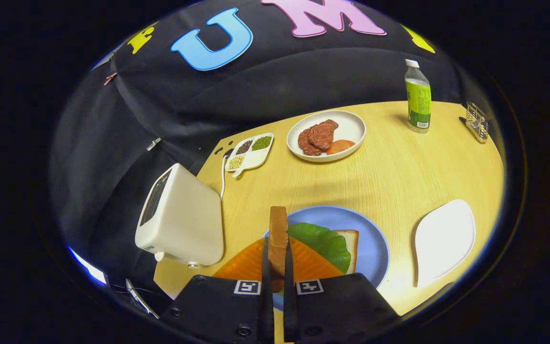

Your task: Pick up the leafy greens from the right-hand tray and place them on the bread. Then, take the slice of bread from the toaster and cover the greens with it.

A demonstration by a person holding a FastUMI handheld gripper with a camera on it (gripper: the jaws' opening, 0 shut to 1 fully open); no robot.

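A slice of bread (278, 241) stands on edge between the fingers of the hand-held gripper (278, 267), both pressing its sides; its lower end is hidden between them. Just beyond lie the leafy greens (325, 242) on another bread slice (350, 246), partly covered, on a blue plate (375, 246). To the left stands the white toaster (182, 222) on the desk (399, 177).

Hand-held gripper (278, 282): both fingers (266, 267) closed flat against the faces of an upright bread slice (278, 239), held edge-on, level, above the bench.
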